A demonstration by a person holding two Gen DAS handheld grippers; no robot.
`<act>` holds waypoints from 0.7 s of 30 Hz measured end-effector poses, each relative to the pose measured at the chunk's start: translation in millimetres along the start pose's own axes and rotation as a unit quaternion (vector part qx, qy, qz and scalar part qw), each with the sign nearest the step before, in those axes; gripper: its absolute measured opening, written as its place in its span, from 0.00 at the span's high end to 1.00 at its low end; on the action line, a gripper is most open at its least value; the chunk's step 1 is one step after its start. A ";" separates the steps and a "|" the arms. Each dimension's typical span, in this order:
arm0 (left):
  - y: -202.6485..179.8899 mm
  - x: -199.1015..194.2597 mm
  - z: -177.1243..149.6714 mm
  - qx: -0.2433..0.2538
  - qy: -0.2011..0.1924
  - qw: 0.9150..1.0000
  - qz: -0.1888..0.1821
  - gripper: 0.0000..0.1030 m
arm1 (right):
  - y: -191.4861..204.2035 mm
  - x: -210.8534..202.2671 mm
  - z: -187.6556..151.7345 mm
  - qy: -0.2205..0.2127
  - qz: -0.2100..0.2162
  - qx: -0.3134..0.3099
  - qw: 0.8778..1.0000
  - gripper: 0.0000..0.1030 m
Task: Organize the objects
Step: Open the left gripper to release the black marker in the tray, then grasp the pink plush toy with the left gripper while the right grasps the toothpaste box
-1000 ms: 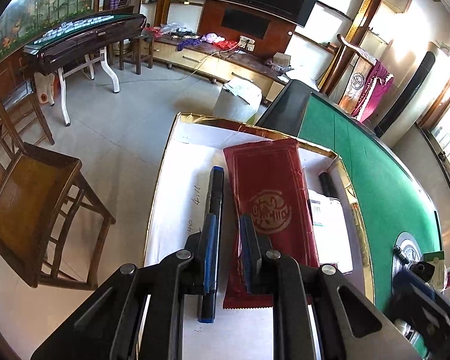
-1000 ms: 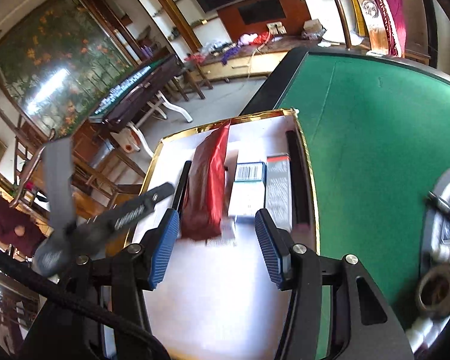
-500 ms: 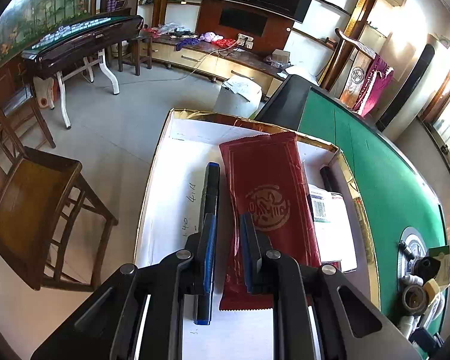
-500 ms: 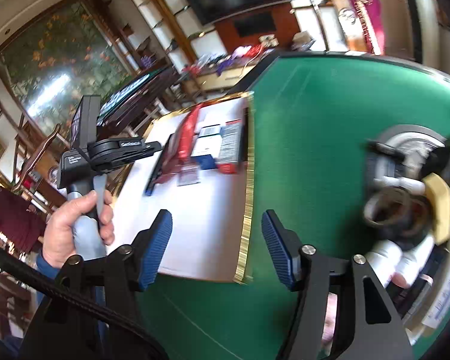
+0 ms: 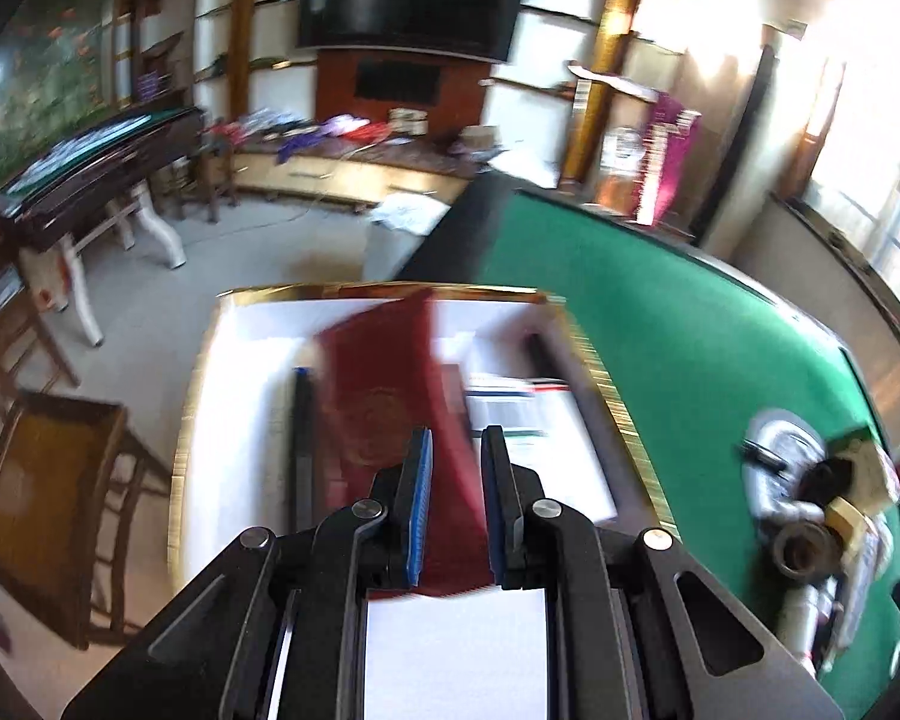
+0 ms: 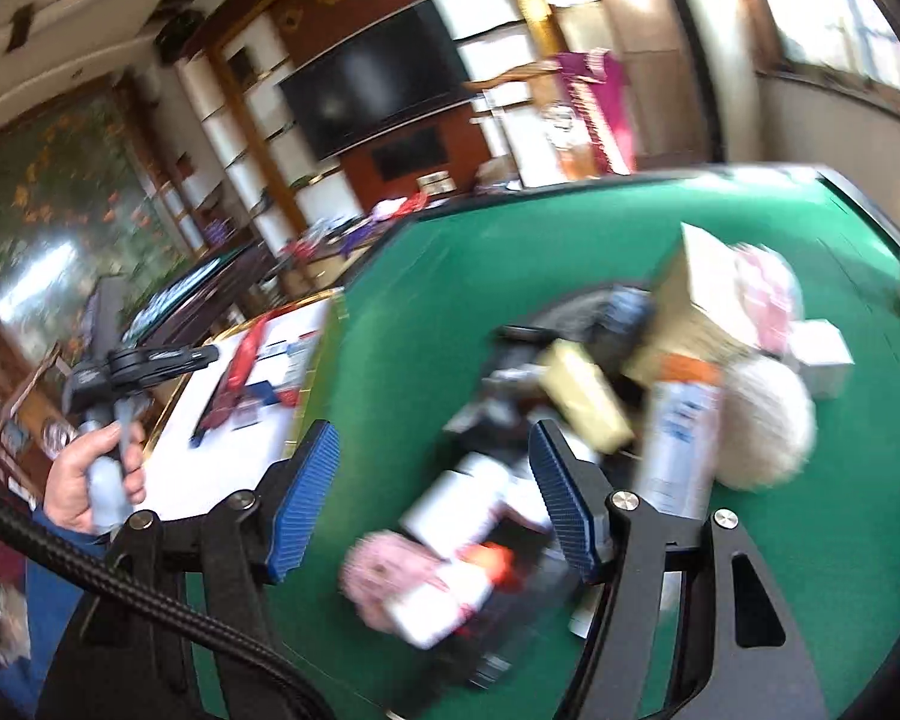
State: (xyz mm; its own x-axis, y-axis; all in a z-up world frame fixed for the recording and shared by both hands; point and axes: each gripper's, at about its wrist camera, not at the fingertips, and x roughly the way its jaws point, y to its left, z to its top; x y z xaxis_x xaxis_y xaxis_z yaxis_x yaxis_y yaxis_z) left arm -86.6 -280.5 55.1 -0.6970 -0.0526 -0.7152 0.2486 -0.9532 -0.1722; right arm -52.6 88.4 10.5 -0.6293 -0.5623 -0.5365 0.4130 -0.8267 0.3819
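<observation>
**Left over the tray, right over the pile**

Your left gripper (image 5: 455, 504) hangs above the red packet (image 5: 384, 396) in the gold-rimmed tray (image 5: 606, 396); its fingers look narrowly parted, though blur hides contact. Your right gripper (image 6: 435, 498) has fingers spread wide over the cluttered pile (image 6: 576, 402) on the green surface (image 6: 450, 276).

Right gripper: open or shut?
Open. The right gripper has blue pads wide apart with nothing between them, above the pile of clutter.
</observation>
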 end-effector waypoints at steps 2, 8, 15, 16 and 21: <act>-27.7 -7.9 -4.6 0.038 0.004 0.998 -0.048 0.87 | -21.8 -11.3 -3.9 -0.005 0.012 0.031 0.999 0.36; -121.8 -14.7 -44.6 0.178 0.108 0.955 -0.211 0.87 | -45.6 -25.5 -8.6 -0.007 0.014 0.058 0.998 0.36; -176.9 -7.6 -99.7 0.276 0.192 0.913 -0.230 0.87 | -46.8 -26.3 -6.5 -0.007 0.031 0.071 0.997 0.36; -179.9 -6.1 -103.8 0.280 0.198 0.911 -0.228 0.87 | -49.2 -26.2 -6.9 -0.005 0.034 0.075 0.997 0.36; -183.2 -10.5 -113.9 0.284 0.207 0.907 -0.233 0.80 | -54.3 -27.6 -12.4 0.001 0.041 0.082 0.996 0.36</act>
State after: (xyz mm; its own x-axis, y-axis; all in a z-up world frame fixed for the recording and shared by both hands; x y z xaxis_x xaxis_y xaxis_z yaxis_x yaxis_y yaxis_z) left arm -48.1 -71.4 17.0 -0.2958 0.3988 -0.8680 -0.4753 -0.8497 -0.2284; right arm -49.5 148.5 -4.8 -0.5966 -0.6282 -0.4994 0.3494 -0.7636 0.5430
